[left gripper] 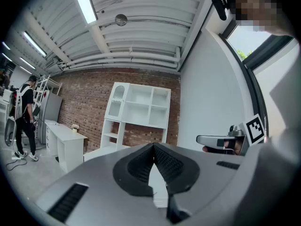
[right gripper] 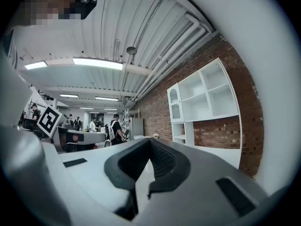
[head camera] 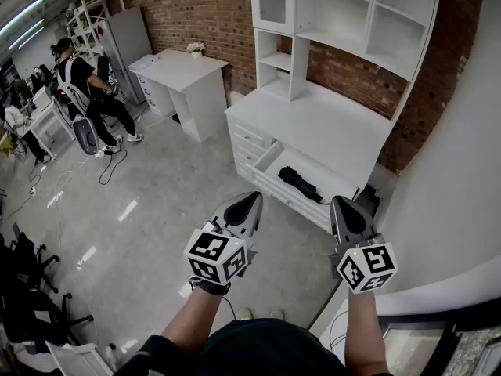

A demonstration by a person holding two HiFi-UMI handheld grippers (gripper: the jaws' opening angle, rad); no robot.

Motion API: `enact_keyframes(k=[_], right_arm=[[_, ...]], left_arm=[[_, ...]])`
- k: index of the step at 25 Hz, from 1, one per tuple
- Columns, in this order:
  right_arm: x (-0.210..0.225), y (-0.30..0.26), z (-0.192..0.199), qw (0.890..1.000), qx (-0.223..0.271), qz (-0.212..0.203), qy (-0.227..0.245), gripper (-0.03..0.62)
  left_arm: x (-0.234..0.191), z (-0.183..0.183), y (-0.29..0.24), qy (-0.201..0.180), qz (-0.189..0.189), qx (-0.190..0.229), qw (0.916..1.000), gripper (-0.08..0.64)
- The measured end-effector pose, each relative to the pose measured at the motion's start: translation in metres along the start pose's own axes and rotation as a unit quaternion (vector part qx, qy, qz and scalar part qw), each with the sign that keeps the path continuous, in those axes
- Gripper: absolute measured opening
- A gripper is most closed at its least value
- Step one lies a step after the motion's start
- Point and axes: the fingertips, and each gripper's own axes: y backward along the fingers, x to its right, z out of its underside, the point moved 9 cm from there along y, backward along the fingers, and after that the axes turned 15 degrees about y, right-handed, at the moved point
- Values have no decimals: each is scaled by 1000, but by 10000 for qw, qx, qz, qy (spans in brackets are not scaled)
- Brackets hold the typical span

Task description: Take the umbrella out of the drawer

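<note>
The long black folded umbrella (head camera: 300, 183) lies in the open white drawer (head camera: 266, 160) of the tall white cabinet (head camera: 321, 124). It is in front of both claws, lower down and well apart from them. The left claw (head camera: 253, 198) and the right claw (head camera: 339, 203) are both clenched tight and hold nothing. The reach has not begun yet. Next, one claw likely needs to go forward and down to the drawer, spread its jaws and close on the umbrella.
</note>
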Motion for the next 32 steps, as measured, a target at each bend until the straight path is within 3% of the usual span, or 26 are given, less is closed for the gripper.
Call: enact_keyframes(k=[13, 32], right_arm=[[6, 9, -1, 9998, 171, -107, -93, 3], [50, 17, 40, 9985, 200, -341, -386, 5]], left_arm=[[10, 4, -3, 28, -33, 10, 10000, 6], [24, 35, -47, -40, -156, -184, 9997, 6]])
